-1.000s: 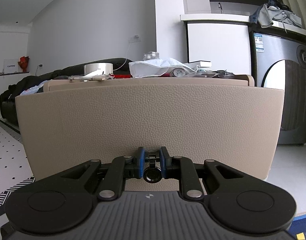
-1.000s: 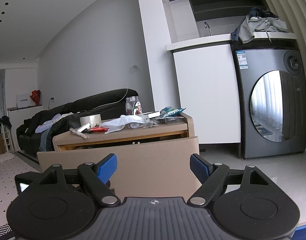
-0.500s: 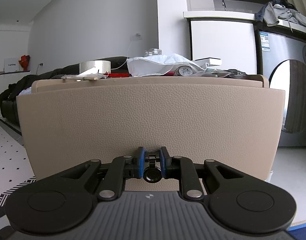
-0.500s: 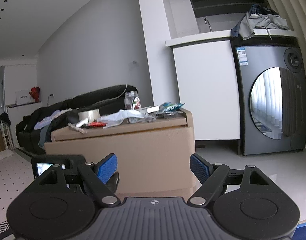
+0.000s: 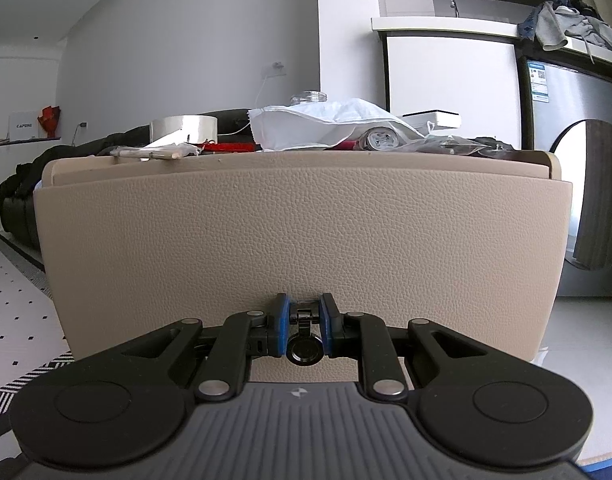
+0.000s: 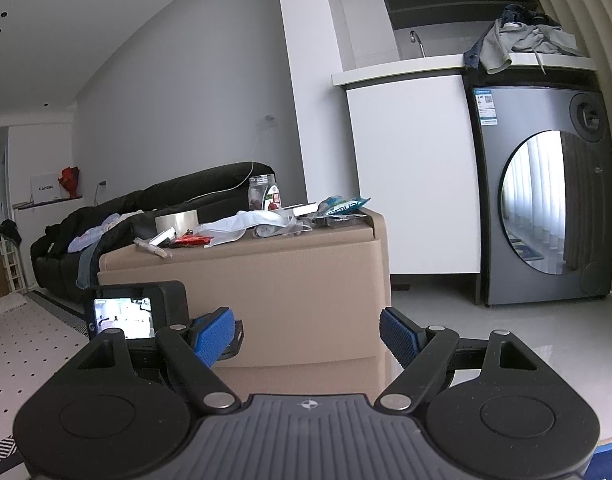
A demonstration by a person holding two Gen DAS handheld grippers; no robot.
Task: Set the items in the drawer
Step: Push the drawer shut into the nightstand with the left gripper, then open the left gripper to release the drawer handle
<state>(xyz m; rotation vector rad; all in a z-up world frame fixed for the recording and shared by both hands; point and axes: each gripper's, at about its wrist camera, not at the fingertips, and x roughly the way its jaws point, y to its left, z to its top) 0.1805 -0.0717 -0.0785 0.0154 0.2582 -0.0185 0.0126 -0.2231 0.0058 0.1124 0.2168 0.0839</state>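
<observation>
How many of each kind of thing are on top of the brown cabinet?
Tape roll: 1
Glass jar: 1
White face mask: 1
Red packet: 1
Teal snack bag: 1
White flat box: 1
Total: 6 that I can tell apart; more small bits lie jumbled among them.

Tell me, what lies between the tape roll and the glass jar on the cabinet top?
In the right wrist view, a crumpled white bag lies between the tape roll and the jar.

Ahead of my left hand-held gripper [image 5: 303,322] the drawer front [image 5: 306,240] looks like pebbled, matt tan leather. My pads [image 6: 214,334] are ribbed blue rubber; the washing machine [image 6: 542,196] right of them is glossy grey.
</observation>
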